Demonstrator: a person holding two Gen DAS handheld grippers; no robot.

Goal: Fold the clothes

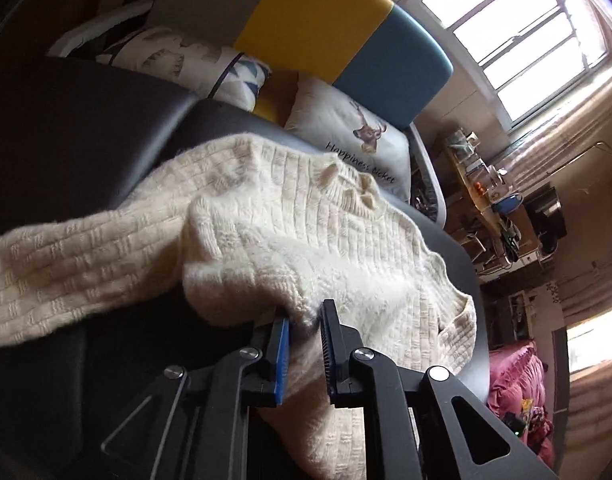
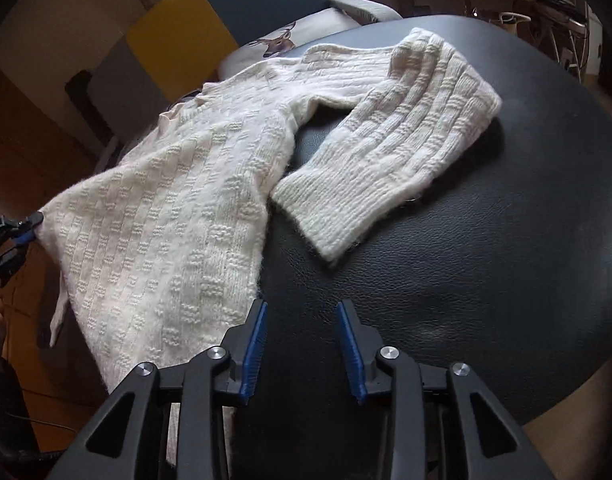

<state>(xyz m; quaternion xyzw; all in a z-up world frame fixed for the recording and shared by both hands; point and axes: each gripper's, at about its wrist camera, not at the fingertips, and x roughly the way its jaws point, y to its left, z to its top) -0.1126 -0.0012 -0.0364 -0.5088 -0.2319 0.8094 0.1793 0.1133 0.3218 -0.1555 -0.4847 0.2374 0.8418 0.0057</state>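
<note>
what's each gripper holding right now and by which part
The left gripper is shut on the cream sweater at its bottom hem corner. The right gripper is open, holding nothing.

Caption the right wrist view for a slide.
Open right gripper over a black surface beside a cream sweater pinched by the left gripper.

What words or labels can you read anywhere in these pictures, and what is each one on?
"Happiness ticket": black script on the white deer cushion, below the deer picture.
Small white lettering on the left gripper, seen in the right wrist view: too small to read.
Items on the far shelf: any labels are too blurred to read.
The cream sweater shows no text.
</note>
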